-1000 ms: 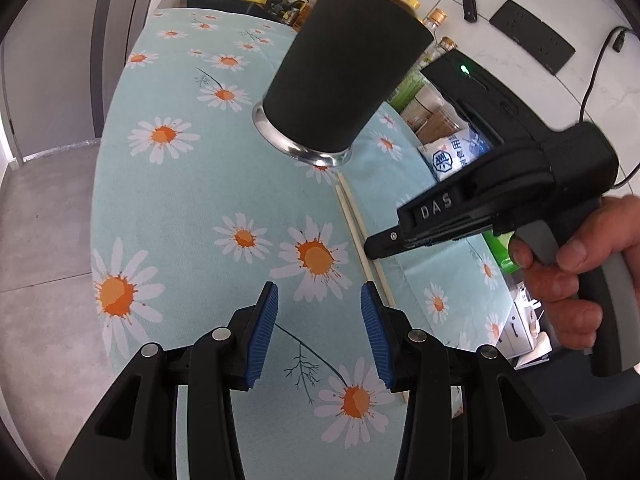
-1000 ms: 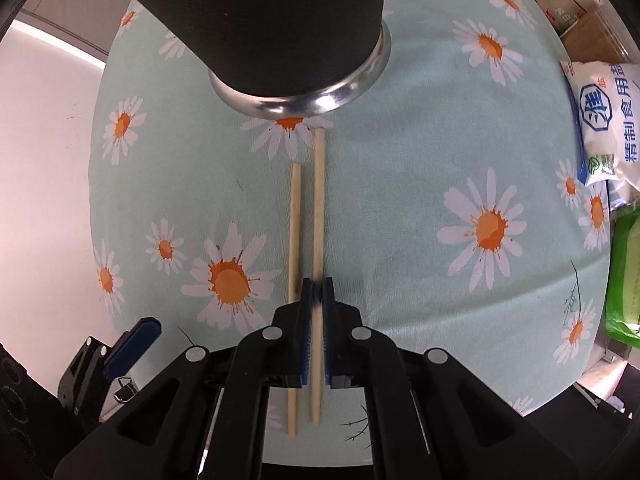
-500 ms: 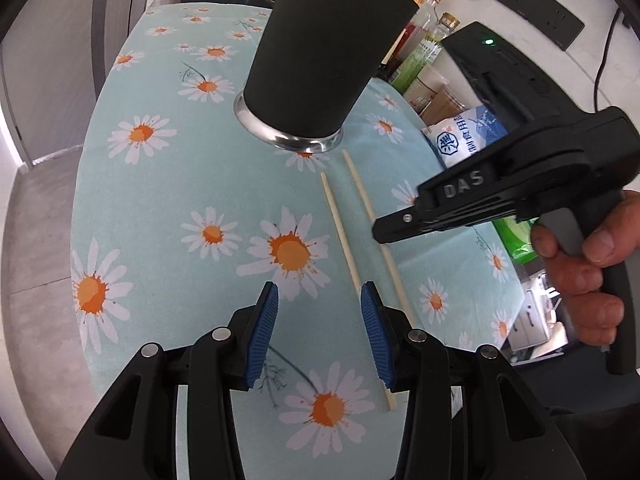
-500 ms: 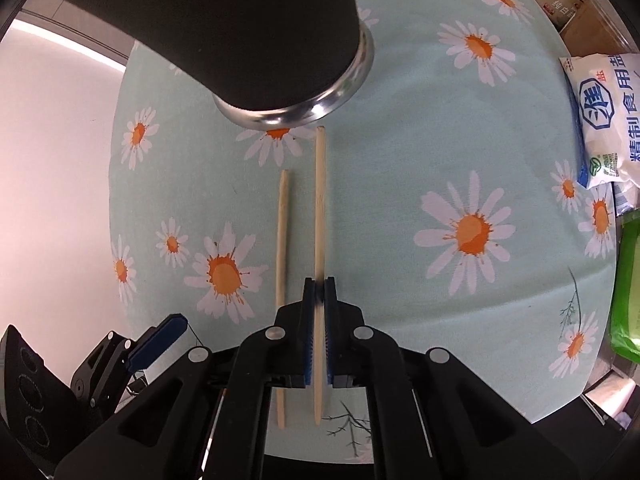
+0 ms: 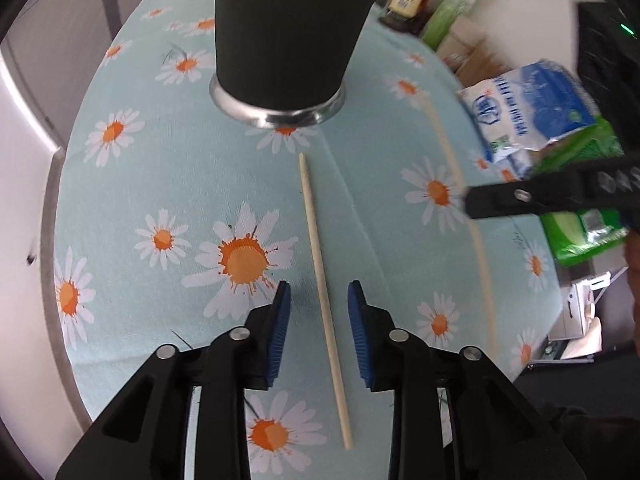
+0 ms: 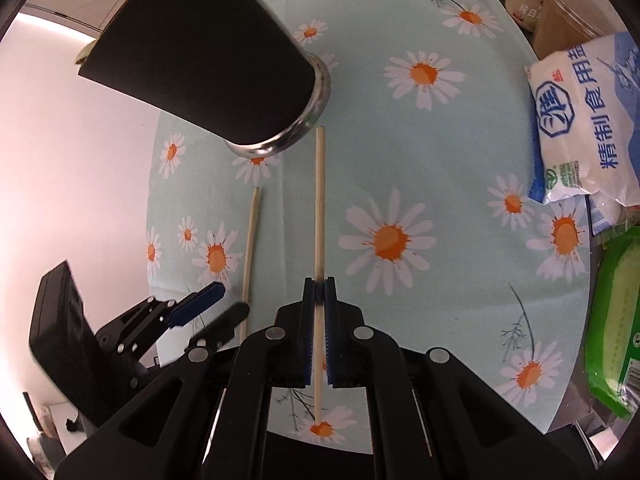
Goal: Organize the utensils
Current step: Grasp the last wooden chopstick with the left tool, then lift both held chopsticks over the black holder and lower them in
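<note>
Left wrist view, nearest the lens: the left gripper (image 5: 319, 312) with its blue pads (image 5: 280, 332) set a narrow gap apart, its jaws having just been closing; a pale chopstick (image 5: 322, 292) lies flat on the cloth between them, touched by neither pad. This loose chopstick runs from near the bottom of the view up toward the black cup (image 5: 288, 32), its far tip stopping short of the cup's metal base ring (image 5: 276, 114).

Right wrist view, nearest the lens: the right gripper (image 6: 319, 292) clamped fully on a second chopstick (image 6: 319, 208), which passes between the blue pads and projects forward, its far tip just beside the black cup (image 6: 212, 68) base. The loose chopstick (image 6: 250, 256) lies to the left, roughly parallel; the left gripper (image 6: 216, 302) appears at its near end.

Middle distance — the daisy-print tablecloth (image 5: 160, 184), pale turquoise, covers a rounded table. In the left wrist view the right gripper (image 5: 472, 204) enters from the right edge, the held chopstick (image 5: 452, 160) blurred.

Farther back — a white-and-blue salt bag (image 6: 584, 120) and green packaging (image 6: 616, 320) sit at the right edge of the table. Bottles and cartons (image 5: 440, 12) stand beyond the cup; their labels are too blurred to read.
</note>
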Motion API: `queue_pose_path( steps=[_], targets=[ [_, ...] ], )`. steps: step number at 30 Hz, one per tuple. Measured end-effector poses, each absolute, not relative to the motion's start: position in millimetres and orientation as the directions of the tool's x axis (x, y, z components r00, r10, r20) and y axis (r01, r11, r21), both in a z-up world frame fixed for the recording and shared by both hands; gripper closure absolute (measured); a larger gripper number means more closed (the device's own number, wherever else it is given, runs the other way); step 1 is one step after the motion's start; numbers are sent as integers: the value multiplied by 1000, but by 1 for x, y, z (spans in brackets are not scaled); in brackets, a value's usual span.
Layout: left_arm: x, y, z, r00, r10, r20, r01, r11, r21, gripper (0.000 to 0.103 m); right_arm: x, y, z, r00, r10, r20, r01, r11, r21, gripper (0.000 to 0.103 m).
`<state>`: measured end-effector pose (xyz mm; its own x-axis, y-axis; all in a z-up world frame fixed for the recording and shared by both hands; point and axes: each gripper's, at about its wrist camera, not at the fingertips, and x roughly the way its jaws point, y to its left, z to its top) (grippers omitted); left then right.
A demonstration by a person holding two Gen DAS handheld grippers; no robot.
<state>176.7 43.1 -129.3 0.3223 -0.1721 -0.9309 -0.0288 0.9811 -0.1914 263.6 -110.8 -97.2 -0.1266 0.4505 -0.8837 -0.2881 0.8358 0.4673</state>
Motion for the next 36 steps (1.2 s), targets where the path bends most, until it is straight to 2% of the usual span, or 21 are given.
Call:
queue_pose_path(
  steps=[3, 6, 14, 26, 32, 36],
  targets=[
    [182, 39, -131, 288, -127, -949, -57, 987, -149, 83, 259, -123, -102, -150, 473, -869, -292, 818, 495, 98],
    [190, 34, -132, 260, -80, -962, -71, 992, -102, 93, 261, -134, -105, -166, 492, -855, -298, 801, 519, 98],
    [200, 22, -132, 223, -5, -975, -97, 995, -27, 99, 268, -143, -98, -173, 523, -835, -345, 762, 548, 98],
    [169, 42, -108, 319, -56, -946, -199, 972, -125, 99, 254, -118, -83, -151, 505, -850, -434, 738, 516, 98],
    [155, 61, -80, 441, -134, -887, -212, 945, -249, 99, 248, -105, -66, -105, 527, -843, -438, 737, 515, 98],
    [151, 71, -54, 533, -208, -820, -178, 920, -349, 99, 244, -99, -50, -83, 594, -800, -432, 702, 566, 98]
  ],
)
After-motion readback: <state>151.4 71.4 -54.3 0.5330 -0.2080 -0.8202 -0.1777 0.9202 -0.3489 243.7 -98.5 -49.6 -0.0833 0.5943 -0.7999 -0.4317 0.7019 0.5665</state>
